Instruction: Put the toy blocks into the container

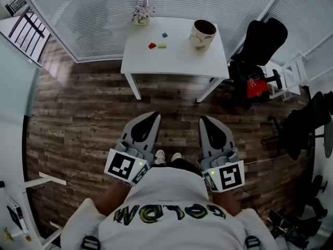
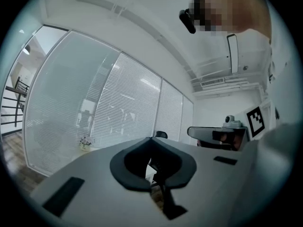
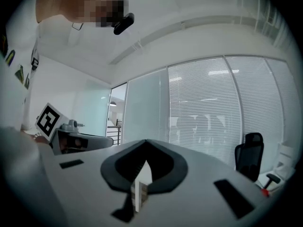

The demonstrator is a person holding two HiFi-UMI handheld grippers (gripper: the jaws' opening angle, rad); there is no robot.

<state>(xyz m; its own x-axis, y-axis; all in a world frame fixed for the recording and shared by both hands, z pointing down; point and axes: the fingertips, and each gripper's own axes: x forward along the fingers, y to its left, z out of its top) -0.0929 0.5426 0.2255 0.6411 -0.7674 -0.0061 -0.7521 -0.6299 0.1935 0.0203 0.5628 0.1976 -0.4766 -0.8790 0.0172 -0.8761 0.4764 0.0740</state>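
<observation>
Three small toy blocks lie on the white table (image 1: 177, 61) far ahead: a red one (image 1: 152, 45), a yellow-green one (image 1: 162, 46) and a blue one (image 1: 164, 35). The container (image 1: 202, 34), a cream pot with a dark inside, stands at the table's right back. Both grippers are held low against the person's body, well short of the table. My left gripper (image 1: 154, 115) (image 2: 152, 139) has its jaws met at the tip, with nothing between them. My right gripper (image 1: 204, 120) (image 3: 144, 141) is shut and empty too.
A small flower pot (image 1: 141, 14) stands at the table's back edge. A black chair (image 1: 263, 40) with something red on it is right of the table, with more dark gear (image 1: 307, 121) further right. A stair railing (image 1: 28, 27) is at the upper left. Wood floor (image 1: 83, 119) lies between me and the table.
</observation>
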